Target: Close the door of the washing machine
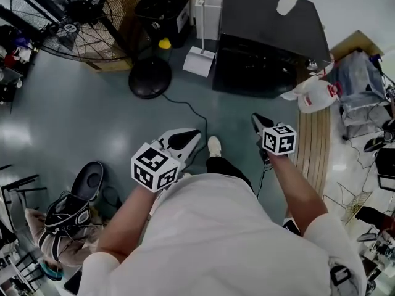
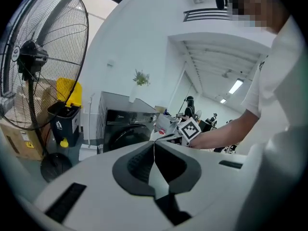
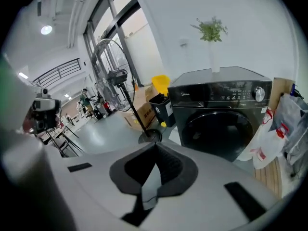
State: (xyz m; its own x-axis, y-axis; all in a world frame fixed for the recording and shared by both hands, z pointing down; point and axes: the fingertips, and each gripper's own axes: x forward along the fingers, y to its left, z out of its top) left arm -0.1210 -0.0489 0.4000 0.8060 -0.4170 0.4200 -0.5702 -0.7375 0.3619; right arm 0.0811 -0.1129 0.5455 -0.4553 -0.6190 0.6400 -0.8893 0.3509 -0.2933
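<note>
head view: the dark washing machine stood at the top of the floor, seen from above. the left gripper and the right gripper both hung in the air in front of it, well apart from its front, the right one nearer its right corner. a standing fan was off to the machine's left, and a white plastic bag lay just beside its right side. one white shoe showed between the two grippers.

left gripper view: the left gripper was clenched, its jaws meeting with nothing between them. the washing machine lay ahead, with a yellow-lidded bin to its left and a small plant on its top.

right gripper view: the right gripper was clenched too, and empty. it faced the washing machine, whose round door sat flush in the front, closed.
</note>
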